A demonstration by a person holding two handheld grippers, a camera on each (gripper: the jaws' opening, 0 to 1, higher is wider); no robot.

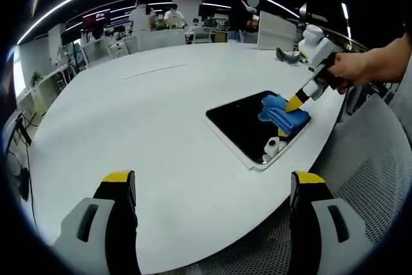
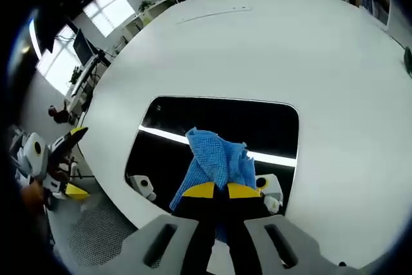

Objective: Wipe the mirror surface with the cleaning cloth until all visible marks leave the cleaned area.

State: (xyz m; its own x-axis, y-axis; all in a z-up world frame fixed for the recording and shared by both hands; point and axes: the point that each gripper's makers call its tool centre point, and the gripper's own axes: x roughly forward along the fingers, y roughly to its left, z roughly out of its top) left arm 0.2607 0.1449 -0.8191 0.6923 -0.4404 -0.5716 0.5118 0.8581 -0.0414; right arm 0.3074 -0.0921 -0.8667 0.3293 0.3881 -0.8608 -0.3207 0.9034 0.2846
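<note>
The left gripper has black fingers with yellow tips and grey bodies at 6 o'clock. The right gripper looks alike: black, yellow-tipped fingers, grey mounts. At 3 o'clock in the left gripper view, its body is white.

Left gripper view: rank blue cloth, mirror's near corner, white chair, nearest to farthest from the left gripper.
1. Mirror's near corner: on the white table, ahead and right of the left gripper.
2. Blue cloth: farther along the mirror, held by the right gripper.
3. White chair: at the table's far edge.
</note>
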